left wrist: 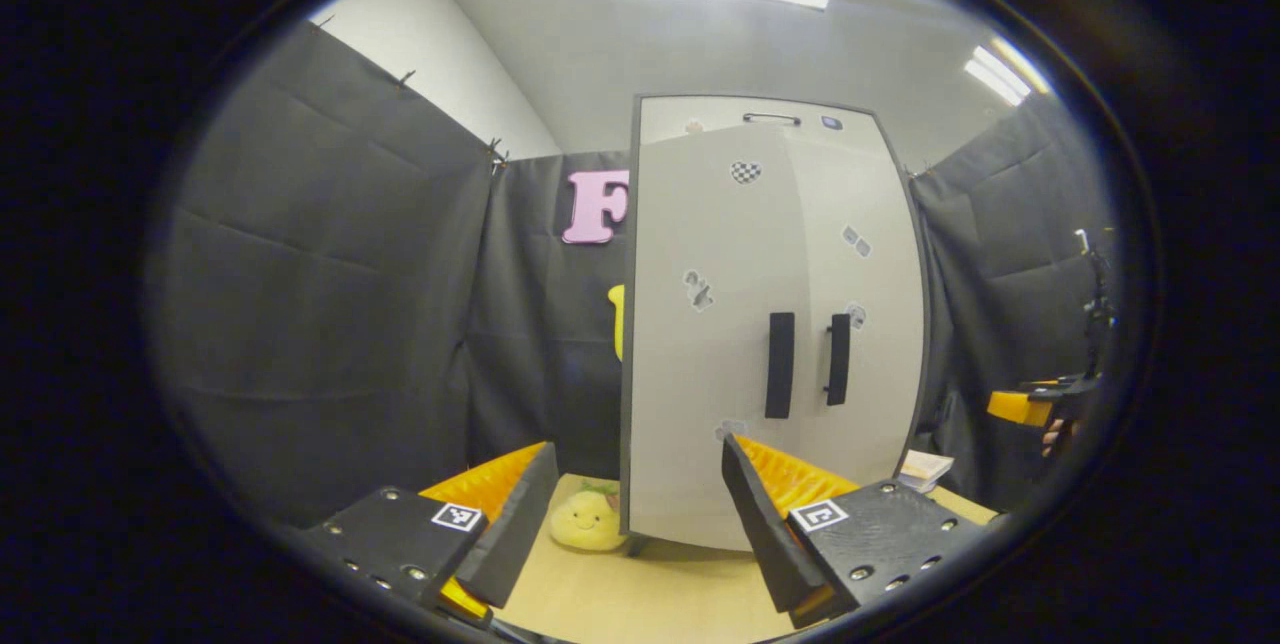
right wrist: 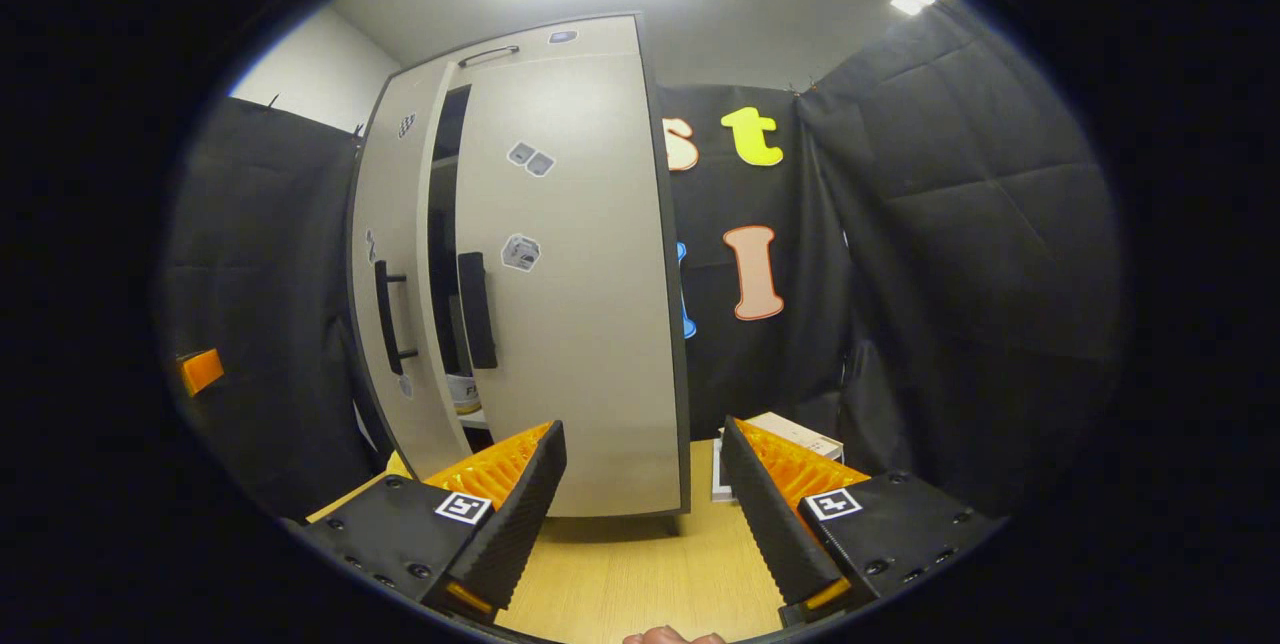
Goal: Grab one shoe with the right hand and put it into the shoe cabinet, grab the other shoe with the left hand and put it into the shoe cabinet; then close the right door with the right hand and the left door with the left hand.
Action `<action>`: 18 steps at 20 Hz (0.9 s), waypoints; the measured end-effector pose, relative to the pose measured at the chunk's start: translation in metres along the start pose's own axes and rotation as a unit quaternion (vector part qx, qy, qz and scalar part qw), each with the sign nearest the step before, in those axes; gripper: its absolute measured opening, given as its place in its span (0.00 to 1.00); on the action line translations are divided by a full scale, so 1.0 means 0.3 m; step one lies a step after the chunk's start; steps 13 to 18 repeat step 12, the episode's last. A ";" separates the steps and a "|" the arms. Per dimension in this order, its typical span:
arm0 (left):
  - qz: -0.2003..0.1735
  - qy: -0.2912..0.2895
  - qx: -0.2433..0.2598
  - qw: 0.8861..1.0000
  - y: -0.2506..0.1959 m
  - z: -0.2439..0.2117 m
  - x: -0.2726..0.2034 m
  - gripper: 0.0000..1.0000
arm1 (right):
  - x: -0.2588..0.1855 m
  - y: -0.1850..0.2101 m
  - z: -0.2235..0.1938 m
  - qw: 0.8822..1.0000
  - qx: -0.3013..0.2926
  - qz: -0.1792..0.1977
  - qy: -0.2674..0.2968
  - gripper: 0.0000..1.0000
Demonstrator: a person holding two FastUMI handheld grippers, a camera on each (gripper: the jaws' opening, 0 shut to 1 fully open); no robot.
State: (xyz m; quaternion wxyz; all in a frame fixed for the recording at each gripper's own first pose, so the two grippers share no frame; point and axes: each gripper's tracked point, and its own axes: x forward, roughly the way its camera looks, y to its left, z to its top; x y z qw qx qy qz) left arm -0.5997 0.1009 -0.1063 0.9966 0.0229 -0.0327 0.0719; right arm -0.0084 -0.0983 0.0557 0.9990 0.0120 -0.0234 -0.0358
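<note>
The shoe cabinet (right wrist: 560, 264) stands at twelve o'clock, blocking the way ahead. Its left door (right wrist: 385, 264) hangs slightly ajar, leaving a narrow dark slot beside the right door (right wrist: 580, 274); both black handles (left wrist: 780, 364) jut outward. A yellow plush toy (left wrist: 585, 521) sits at the cabinet's foot near seven o'clock, and a small box (right wrist: 795, 436) lies at four o'clock. Bare wooden table (right wrist: 640, 574) runs open at six.

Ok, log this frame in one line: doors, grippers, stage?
stage: closing doors | right door: nearly shut | left door: ajar, gap between | left gripper: open, empty | right gripper: open, empty
</note>
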 end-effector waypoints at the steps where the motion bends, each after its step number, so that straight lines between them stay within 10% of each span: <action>1: -0.001 -0.008 -0.003 1.000 0.008 0.019 -0.015 0.93 | 0.009 0.004 -0.002 1.000 0.002 -0.003 0.001 0.98; 18: 0.010 0.012 -0.006 1.000 0.120 -0.058 -0.076 0.93 | 0.107 0.086 0.001 1.000 -0.011 -0.003 0.015 0.98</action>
